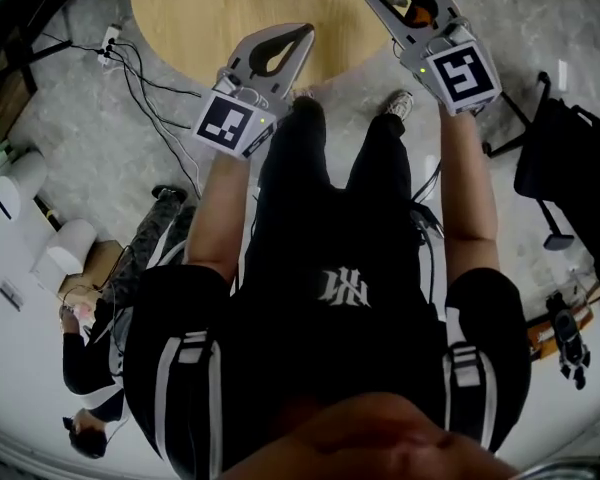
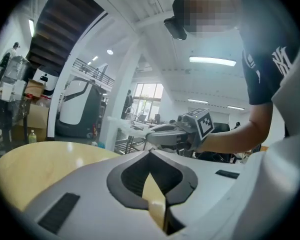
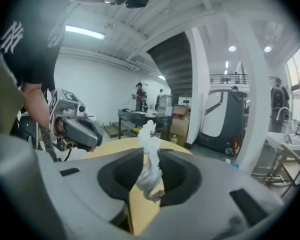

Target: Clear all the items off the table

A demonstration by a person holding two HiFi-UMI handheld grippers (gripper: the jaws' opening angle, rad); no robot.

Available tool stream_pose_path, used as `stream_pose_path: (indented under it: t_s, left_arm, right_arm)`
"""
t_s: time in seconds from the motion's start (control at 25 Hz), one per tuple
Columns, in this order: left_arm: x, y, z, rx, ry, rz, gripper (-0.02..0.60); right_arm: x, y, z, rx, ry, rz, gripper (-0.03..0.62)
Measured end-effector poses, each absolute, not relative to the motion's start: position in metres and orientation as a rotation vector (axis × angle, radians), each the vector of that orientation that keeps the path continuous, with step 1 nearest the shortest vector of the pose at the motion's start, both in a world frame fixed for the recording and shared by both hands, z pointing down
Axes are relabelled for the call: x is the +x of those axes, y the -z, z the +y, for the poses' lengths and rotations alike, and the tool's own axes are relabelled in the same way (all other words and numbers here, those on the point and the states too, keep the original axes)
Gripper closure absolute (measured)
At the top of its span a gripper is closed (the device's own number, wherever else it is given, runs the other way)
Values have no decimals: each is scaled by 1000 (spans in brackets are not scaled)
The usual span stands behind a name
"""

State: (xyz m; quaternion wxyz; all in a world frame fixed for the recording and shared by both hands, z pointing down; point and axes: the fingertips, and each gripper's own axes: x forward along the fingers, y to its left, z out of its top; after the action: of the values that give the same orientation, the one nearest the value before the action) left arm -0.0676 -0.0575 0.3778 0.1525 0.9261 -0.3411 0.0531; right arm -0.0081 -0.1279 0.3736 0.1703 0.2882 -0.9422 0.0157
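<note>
The right gripper [image 3: 151, 154] pinched a crumpled tissue [image 3: 148, 134] clear of the table [image 1: 200, 18] (bare where visible). The left gripper [image 2: 150, 155] sat closed and empty; only disposal seemingly remained.

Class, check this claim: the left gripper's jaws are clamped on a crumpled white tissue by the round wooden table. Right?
Wrong gripper: it is the right gripper whose jaws are clamped on the crumpled white tissue by the round wooden table, as the right gripper view shows.
</note>
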Motion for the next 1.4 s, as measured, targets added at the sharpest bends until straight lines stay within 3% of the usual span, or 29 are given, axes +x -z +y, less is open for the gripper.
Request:
stream_pose_path:
  t_s: [0.36,0.56,0.96,1.4]
  left_arm:
    - [116,-388,-56,2699,-163,-910,568]
    - [178,-413,-54,2695,-172,-908,569]
    - [218,-520,-52,2656,-225,-905,569]
    - [205,-569,-31,2674,-215,-963,569]
  right_arm:
    - [200,-371,-135,960,-20,-2644,500]
    - [267,-406,-141,1025,-91,-2640,500]
    - [302,-579,-148,1081,-245,-2569,500]
    - [295,-672,-134,1016,-262,-2496,500]
